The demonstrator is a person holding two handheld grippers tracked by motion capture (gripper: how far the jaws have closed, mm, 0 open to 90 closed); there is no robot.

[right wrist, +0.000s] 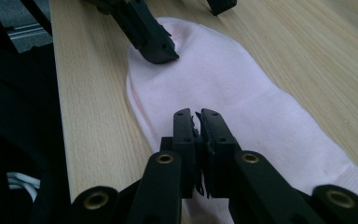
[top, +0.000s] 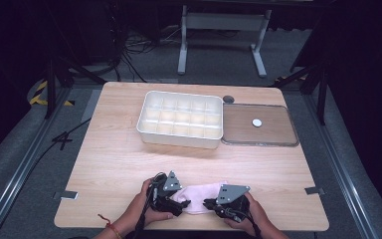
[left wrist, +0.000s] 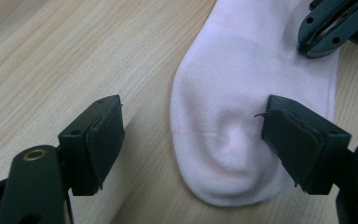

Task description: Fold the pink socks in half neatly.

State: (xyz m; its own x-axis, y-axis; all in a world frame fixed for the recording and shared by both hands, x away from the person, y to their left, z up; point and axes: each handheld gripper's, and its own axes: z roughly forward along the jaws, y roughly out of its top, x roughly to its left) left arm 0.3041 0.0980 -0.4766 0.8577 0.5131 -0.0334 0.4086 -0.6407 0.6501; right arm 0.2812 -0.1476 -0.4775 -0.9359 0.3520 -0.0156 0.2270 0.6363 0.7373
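A pale pink sock (top: pixel 200 191) lies flat on the wooden table (top: pixel 129 159) near its front edge, between the two hand-held grippers. My left gripper (left wrist: pixel 191 140) is open, its jaws straddling the rounded toe of the sock (left wrist: pixel 242 79) without closing on it. My right gripper (right wrist: pixel 196 116) is shut, its tips resting on the sock (right wrist: pixel 242 93) near the middle; I see no fabric between the jaws. In the left gripper view the right gripper (left wrist: pixel 317 39) sits at the sock's far edge. In the right gripper view the left gripper (right wrist: pixel 191 23) brackets the toe.
A white tray with several compartments (top: pixel 179 137) stands at mid-table. Right of it lies a flat brown tray (top: pixel 273 132) carrying a small white disc (top: pixel 256 122). A dark round spot (top: pixel 228 99) sits behind them. Bare wood separates the trays from the sock.
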